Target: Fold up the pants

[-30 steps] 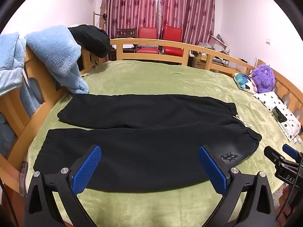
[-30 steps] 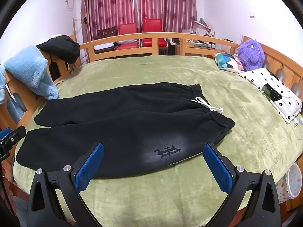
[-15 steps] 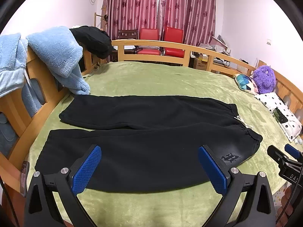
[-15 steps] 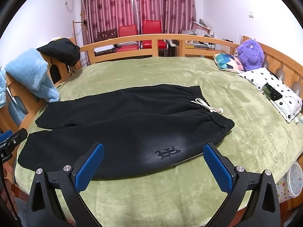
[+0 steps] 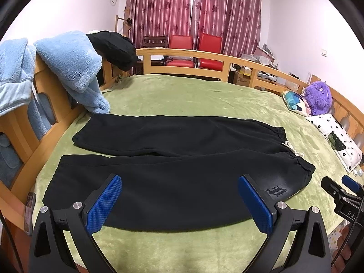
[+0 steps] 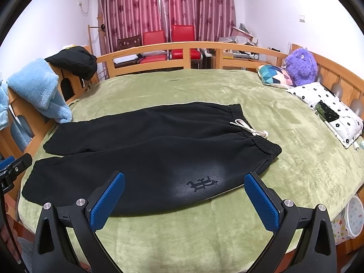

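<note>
Claws wide, pants flat on bed

Left claw (image 5: 179, 201) gaped fully, gripping nothing, hovering over the near hem side of the pants (image 5: 173, 159). Right claw (image 6: 185, 199) was equally spread and empty, above the waist end. Pants lay unfolded on the green bed (image 6: 204, 88), both legs side by side.

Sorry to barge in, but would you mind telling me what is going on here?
A person holding a gripper in each hand is about to fold black sweatpants that lie spread flat on a green bed blanket, waistband to the right. The left gripper hangs open over the leg end and the right gripper open near the logo. Neither touches the fabric; no fold is made yet.
</note>
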### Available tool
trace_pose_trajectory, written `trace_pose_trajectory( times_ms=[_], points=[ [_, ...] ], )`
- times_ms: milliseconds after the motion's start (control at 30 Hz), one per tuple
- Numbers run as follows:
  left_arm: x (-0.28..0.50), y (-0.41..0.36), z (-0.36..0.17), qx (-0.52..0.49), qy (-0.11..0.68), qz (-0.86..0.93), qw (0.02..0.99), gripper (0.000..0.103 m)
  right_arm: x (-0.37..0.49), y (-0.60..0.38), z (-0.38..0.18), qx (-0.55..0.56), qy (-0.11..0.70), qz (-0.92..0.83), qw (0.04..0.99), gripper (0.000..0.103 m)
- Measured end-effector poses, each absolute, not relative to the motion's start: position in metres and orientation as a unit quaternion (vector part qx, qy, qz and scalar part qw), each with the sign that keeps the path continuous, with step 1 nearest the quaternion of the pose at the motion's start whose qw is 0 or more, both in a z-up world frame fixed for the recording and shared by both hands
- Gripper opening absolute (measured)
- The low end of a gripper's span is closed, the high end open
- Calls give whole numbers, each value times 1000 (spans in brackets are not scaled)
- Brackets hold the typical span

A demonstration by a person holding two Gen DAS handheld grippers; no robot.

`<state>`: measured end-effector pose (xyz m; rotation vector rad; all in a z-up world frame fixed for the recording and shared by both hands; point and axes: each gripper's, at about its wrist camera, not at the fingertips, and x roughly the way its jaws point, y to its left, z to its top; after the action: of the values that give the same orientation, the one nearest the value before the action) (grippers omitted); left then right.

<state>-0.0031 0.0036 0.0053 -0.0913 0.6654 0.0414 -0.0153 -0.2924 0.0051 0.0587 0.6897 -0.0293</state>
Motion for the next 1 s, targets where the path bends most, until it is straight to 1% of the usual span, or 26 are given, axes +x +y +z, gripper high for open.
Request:
trace_pose_trajectory(
  times_ms=[1000],
  points=[
    [-4, 13, 4, -55, 325, 27, 944, 103, -22, -293, 7, 27, 308, -31, 950, 103]
  ],
)
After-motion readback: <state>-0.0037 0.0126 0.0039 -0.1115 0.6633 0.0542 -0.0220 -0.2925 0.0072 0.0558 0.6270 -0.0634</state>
